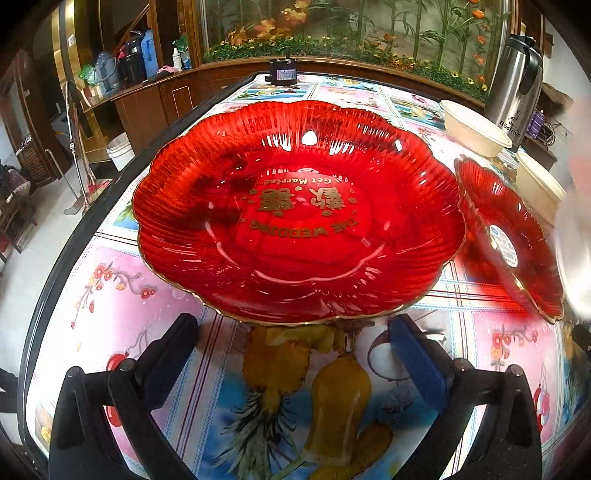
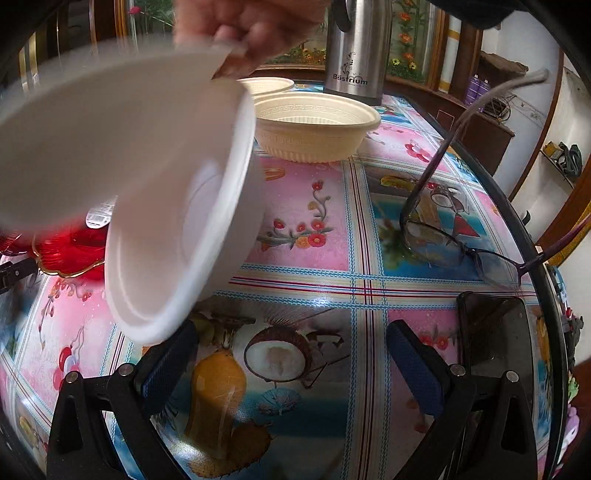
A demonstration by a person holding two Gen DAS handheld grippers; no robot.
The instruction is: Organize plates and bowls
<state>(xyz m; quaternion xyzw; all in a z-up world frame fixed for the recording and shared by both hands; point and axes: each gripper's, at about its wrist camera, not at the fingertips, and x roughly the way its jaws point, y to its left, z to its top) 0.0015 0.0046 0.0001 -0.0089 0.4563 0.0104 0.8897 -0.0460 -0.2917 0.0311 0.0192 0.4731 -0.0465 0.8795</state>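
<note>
My left gripper (image 1: 293, 332) sits low over the fruit-printed glossy tablecloth (image 1: 155, 295), its fingers spread wide with nothing between them. Just beyond its tips I see the large red scalloped glass plate with gold lettering (image 1: 299, 210) lying flat on the cloth, and to its right a smaller red scalloped plate with a white sticker (image 1: 509, 243), tilted in this view. My right gripper (image 2: 291, 350) is likewise wide open and empty above the cloth. Close over its left finger, a blurred white foam bowl (image 2: 166, 236) hangs tilted in the air, rim towards me, held from above by a bare hand (image 2: 255, 26); I cannot tell whether the bowl touches the finger. To the right lie a dark phone (image 2: 491, 332) and a pair of purple-framed glasses (image 2: 461, 247). Farther back, two cream ribbed plastic bowls (image 2: 314, 125) stand one behind the other, before a tall steel thermos jug (image 2: 356, 51).
</note>
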